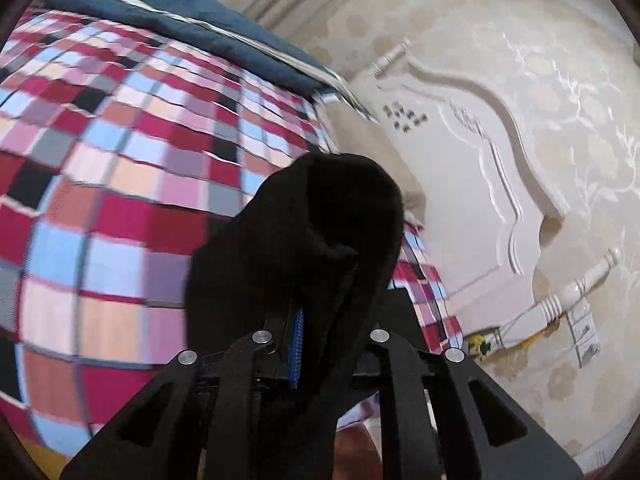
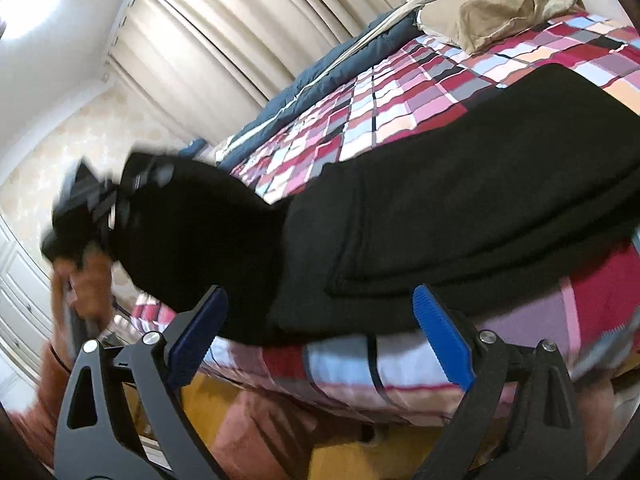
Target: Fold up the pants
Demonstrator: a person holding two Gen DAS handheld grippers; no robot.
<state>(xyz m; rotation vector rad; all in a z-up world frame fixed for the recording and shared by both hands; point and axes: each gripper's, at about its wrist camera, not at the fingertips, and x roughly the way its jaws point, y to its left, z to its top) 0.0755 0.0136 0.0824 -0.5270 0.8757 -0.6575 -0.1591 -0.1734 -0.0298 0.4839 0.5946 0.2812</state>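
The black pants (image 2: pixel 420 216) lie lengthwise across the checked bedspread (image 2: pixel 400 120), which serves as the landmark here. At the left of the right wrist view, one end of the pants is raised off the bedspread, bunched in the left gripper (image 2: pixel 116 200). The left wrist view confirms this: the left gripper (image 1: pixel 316 320) is clamped shut on a thick wad of black cloth, held up above the bedspread.

Further right, the rest of the pants rests flat on the bedspread, near its front edge. The right gripper (image 2: pixel 316 336) hangs just off that edge with its jaws spread wide, holding nothing, though the near hem sits between the blue pads (image 2: pixel 440 336).

To fold well, the right gripper should probably pin or grasp the near hem while the left carries its end over, keeping edges aligned. The bunched grip risks a crooked crease.
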